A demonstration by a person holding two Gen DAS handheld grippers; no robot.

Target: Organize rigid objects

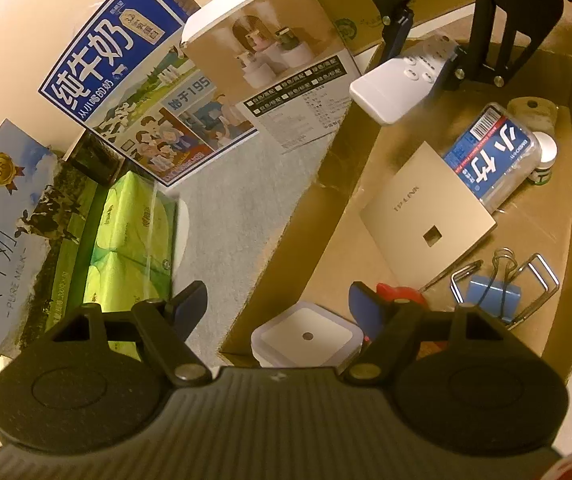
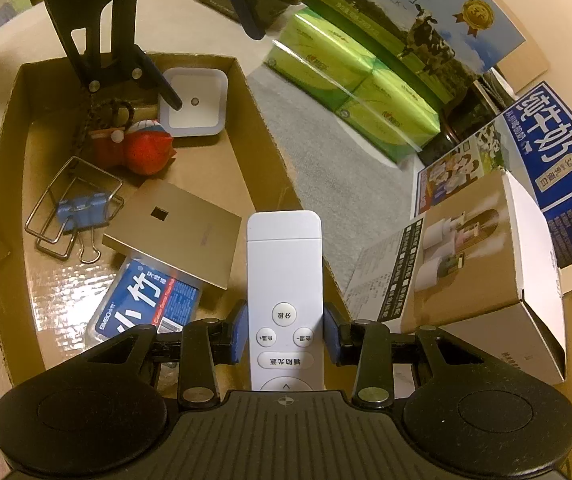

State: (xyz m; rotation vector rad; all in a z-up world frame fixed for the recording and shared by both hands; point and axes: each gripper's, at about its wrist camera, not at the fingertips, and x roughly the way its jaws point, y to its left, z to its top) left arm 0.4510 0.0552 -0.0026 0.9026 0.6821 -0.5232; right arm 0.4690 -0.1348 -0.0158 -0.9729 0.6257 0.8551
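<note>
With the white remote control [image 2: 284,280] clamped between the closed right gripper [image 2: 284,336] above the cardboard tray's [image 2: 264,128] wall, it is best lowered onto bare tray floor, while the left gripper [image 1: 278,304] is kept wide open and empty.

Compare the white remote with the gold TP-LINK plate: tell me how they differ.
The remote is long, narrow and white, with round buttons; the gold plate is square and bare apart from a small square hole. The remote is clamped in the right gripper, above the wall of the cardboard tray; the plate lies inside the tray, one edge resting on the blue-labelled box. Both are flat, rigid items.
</note>
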